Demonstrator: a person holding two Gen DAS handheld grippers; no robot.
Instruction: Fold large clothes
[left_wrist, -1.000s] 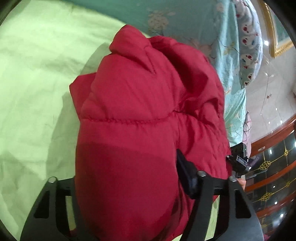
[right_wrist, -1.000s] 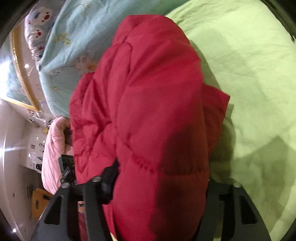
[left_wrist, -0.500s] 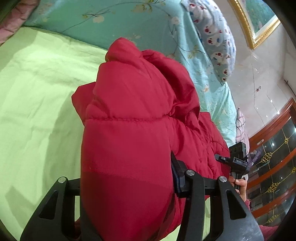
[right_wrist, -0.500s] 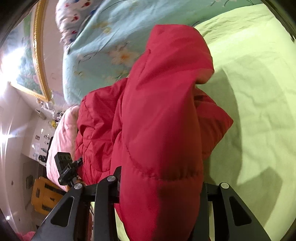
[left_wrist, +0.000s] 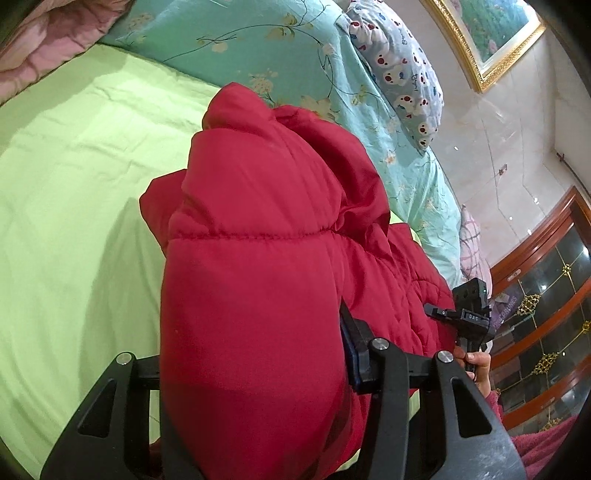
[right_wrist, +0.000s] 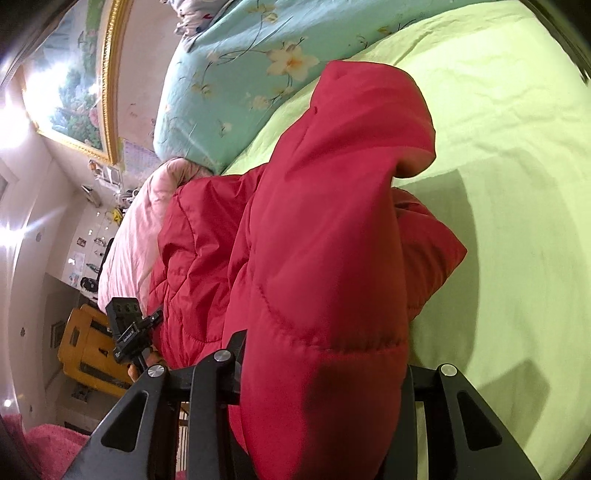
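Gripping a puffy red jacket (left_wrist: 258, 280) from both sides, the left tool (left_wrist: 255, 373) and right tool (right_wrist: 321, 373) each have their two fingers closed on a thick fold of it. The jacket is bunched above a green bed sheet (left_wrist: 70, 206), beside a teal flowered quilt (right_wrist: 236, 74) and a pink blanket (right_wrist: 129, 236).

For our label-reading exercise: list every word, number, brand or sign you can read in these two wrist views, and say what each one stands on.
No text can be read with certainty.
Small white label on the right gripper, seen from the left wrist: too blurred.
White print on the left gripper, seen from the right wrist: too small.
Purple packet by the wooden cabinet: lettering blurred.
Red jacket, green sheet, floral quilt: no text.
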